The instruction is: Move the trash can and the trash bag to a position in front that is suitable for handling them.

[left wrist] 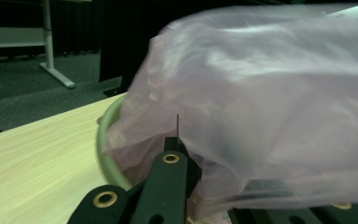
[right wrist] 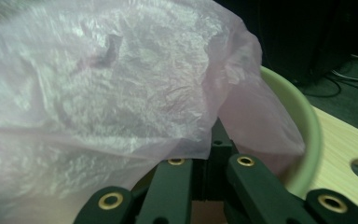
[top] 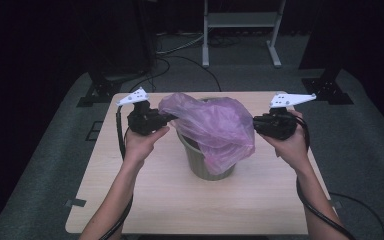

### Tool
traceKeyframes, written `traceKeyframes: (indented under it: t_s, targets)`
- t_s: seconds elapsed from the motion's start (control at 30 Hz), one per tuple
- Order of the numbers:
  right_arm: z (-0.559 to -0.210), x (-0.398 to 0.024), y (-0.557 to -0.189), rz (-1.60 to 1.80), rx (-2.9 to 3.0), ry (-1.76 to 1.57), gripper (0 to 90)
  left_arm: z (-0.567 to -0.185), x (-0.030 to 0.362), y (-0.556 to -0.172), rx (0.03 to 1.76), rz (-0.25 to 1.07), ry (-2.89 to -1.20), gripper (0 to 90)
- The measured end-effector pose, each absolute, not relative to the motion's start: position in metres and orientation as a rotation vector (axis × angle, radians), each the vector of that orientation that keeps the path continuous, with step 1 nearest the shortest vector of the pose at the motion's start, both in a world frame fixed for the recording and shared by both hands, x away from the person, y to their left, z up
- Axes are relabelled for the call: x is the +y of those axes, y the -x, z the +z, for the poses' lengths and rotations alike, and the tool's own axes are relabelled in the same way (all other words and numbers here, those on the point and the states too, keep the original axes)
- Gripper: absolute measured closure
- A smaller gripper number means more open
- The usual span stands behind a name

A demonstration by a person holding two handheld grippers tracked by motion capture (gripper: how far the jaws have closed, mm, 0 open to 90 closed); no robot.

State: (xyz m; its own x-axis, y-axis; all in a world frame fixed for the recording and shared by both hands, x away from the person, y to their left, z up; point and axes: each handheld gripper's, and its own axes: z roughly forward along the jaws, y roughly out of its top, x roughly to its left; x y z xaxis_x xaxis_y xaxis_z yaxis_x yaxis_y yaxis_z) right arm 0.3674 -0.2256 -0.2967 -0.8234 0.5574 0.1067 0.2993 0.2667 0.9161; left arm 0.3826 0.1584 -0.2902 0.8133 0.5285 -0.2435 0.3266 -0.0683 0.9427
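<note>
Both sets of jaws clamped on the thin pink plastic bag (top: pixel 211 125), L gripper (top: pixel 166 119) and R gripper (top: pixel 256 121), I'm spreading it over the pale green bin (top: pixel 206 162) mid-table; next I reckon pull mouth down round rim.

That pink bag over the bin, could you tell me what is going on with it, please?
A person is fitting a thin pink plastic bag onto a small green bin that stands on the wooden table. The left gripper and the right gripper are each shut on an opposite edge of the bag, holding it spread above the bin's rim. The bag drapes down the bin's right side and is not yet seated around the rim.
</note>
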Motion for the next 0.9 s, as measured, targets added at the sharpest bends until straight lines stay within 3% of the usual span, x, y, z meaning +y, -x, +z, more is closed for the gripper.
traceKeyframes:
  t_s: [0.9]
  targets:
    - [-0.325,-0.268,-0.372,1.552,2.265,-0.964,90.0,-0.308,0.201,-0.387,0.781,0.205,-1.699,88.0]
